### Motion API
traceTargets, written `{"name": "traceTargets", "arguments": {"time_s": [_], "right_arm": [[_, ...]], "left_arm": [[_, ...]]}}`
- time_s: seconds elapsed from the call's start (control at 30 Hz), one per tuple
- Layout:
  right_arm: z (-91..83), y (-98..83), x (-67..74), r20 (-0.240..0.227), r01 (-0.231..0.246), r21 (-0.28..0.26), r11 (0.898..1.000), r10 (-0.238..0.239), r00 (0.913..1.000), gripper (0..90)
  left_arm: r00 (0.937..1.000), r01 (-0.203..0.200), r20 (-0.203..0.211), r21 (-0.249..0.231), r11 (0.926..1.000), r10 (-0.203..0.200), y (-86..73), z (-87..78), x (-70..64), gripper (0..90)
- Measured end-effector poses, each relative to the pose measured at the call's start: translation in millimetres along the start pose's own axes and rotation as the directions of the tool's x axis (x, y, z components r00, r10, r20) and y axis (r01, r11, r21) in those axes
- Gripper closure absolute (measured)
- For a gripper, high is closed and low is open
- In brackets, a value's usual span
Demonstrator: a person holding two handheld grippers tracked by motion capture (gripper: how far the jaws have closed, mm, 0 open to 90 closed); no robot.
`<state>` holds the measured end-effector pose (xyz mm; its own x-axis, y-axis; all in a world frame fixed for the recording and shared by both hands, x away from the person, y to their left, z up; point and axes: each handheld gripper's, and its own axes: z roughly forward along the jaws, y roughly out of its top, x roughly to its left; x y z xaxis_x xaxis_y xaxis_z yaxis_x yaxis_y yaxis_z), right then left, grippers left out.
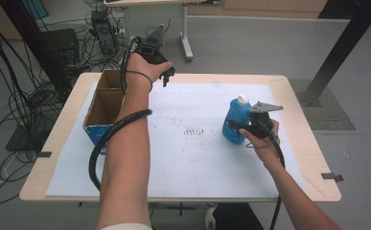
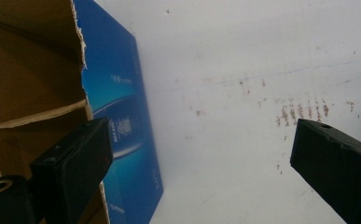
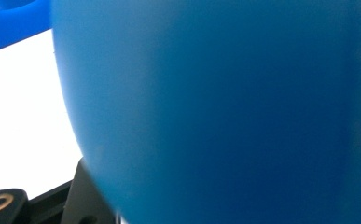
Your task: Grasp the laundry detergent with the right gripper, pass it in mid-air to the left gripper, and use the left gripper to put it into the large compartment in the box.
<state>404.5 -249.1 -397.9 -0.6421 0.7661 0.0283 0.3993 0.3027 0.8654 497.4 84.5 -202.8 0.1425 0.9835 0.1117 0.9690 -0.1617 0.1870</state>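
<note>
Two tools: our right tool (image 1: pixel 243 128) clamps the upright bottle (image 1: pixel 234 120), box (image 1: pixel 107 98) far left beside the gaping left tool (image 1: pixel 166 74).

high view: above person's side, looks forward and down on whole table (image 1: pixel 293 110), forearms entering from frame bottom. left gripper view: rides raised gripper, looks down past box (image 2: pixel 117 116) at stained sheet (image 2: pixel 243 93), both shared with high view. right gripper view: pressed close against blue bottle (image 3: pixel 225 112), at right of centre in high view.
</note>
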Motion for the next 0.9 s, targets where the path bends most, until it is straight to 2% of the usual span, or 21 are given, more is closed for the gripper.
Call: {"name": "traceTargets", "arguments": {"time_s": [0.9], "right_arm": [[-0.2, -0.1, 0.3, 0.004, -0.001, 0.0, 1.0, 0.001, 1.0, 43.6]], "left_arm": [[1.0, -0.001, 0.001, -0.004, 1.0, 0.001, 0.4, -1.9, -1.1, 6.2]]}}
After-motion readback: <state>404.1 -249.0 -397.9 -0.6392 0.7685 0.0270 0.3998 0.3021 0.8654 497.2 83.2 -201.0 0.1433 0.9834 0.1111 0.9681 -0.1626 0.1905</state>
